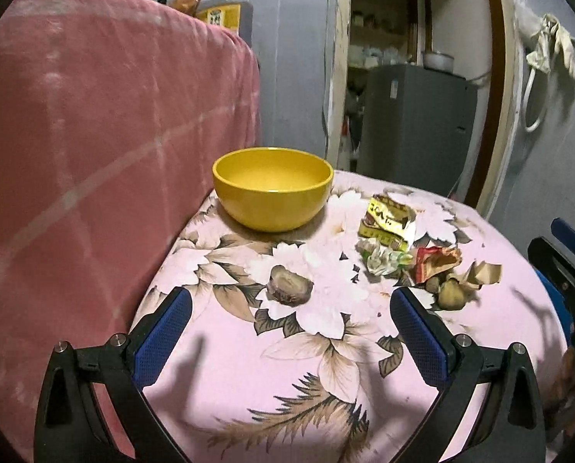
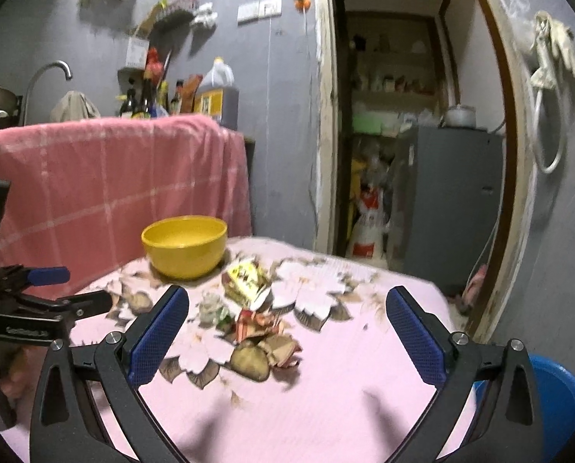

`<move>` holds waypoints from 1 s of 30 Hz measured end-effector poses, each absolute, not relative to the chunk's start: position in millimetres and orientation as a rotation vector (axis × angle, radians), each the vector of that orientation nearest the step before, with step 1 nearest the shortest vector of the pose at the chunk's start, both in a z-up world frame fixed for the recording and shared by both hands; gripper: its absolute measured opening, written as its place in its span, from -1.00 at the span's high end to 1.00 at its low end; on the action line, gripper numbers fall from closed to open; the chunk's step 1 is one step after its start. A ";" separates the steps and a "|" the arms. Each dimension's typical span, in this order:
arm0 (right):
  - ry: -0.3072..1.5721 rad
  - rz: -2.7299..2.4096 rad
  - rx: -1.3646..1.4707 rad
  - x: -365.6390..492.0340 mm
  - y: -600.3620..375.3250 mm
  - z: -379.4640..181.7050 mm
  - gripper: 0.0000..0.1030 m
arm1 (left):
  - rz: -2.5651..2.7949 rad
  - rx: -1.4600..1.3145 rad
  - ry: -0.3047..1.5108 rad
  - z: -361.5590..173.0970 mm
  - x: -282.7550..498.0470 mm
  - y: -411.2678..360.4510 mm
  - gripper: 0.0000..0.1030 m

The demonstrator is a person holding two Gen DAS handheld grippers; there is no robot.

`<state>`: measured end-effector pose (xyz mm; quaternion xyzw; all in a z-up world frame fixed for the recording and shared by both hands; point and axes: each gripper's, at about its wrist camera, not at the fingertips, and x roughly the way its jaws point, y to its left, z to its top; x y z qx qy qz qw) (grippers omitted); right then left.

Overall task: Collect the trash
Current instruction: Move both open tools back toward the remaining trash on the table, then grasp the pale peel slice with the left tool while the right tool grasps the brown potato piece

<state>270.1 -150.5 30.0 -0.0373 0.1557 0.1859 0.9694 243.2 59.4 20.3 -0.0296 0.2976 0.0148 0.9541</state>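
Note:
A yellow bowl stands empty at the far side of a table with a pink floral cloth. To its right lies a row of trash: a yellow wrapper, a crumpled white-green wrapper, a red wrapper, a crumpled brown paper and a brownish lump. My left gripper is open and empty above the cloth, nearer than the bowl. My right gripper is open and empty, with the trash lying between its fingers beyond the tips.
A pink checked cloth drapes a counter left of the table. A doorway with a grey fridge lies behind. A blue tub sits on the floor at the right. The left gripper's body shows at the left edge of the right wrist view.

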 end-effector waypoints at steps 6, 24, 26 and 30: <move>0.484 0.435 -0.034 287.2 -150.3 19.5 -0.46 | 0.019 -0.049 0.642 18.0 256.2 60.0 -0.94; 0.876 0.484 -0.113 335.5 -113.7 -27.1 -0.05 | 0.041 -0.065 0.843 -3.7 304.0 72.0 -0.38; 0.880 0.481 -0.122 340.2 -110.4 -28.1 0.02 | 0.048 -0.064 0.851 -5.2 306.7 74.6 -0.27; 0.884 0.485 -0.131 341.5 -108.7 -28.9 0.20 | 0.038 -0.061 0.845 -6.3 311.2 75.8 -0.08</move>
